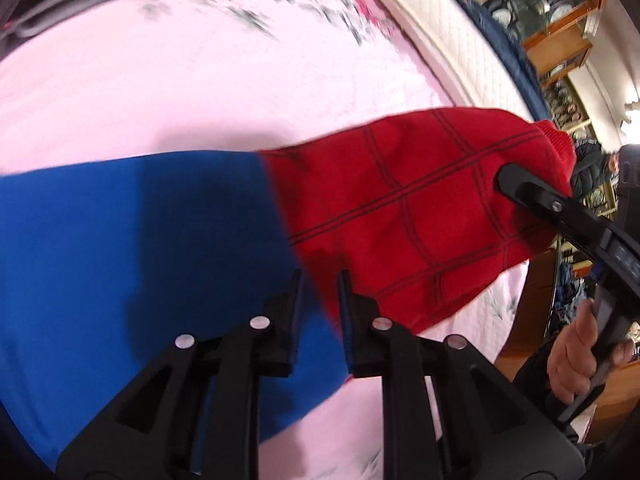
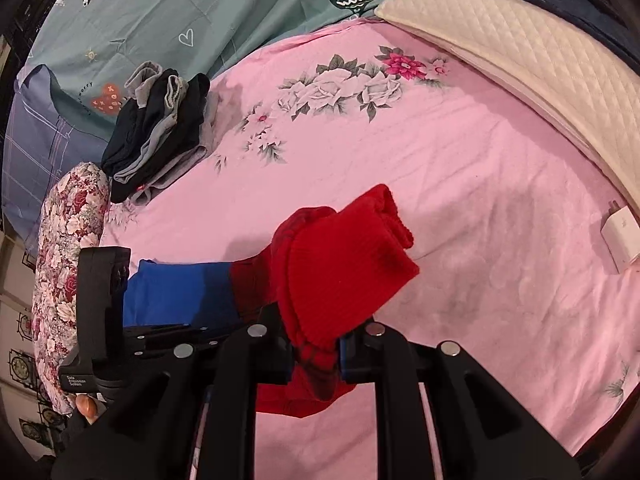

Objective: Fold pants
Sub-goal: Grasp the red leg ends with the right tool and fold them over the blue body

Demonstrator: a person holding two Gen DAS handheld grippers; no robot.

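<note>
On the pink floral bedsheet (image 2: 460,168) the blue and red knit pants (image 1: 380,208) lie stretched flat, the right gripper (image 2: 316,354) clamped on their ribbed red cuff (image 2: 344,264), the left gripper (image 1: 320,280) hovering above the blue-red seam, jaws slightly apart, gripping nothing.

Teal quilt (image 2: 168,12): "Turn", "worry"; left gripper (image 2: 160,334) label illegible.

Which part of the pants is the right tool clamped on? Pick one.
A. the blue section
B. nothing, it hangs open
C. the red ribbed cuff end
C: in the right wrist view the right tool pinches the red cuff end of the pants.
</note>
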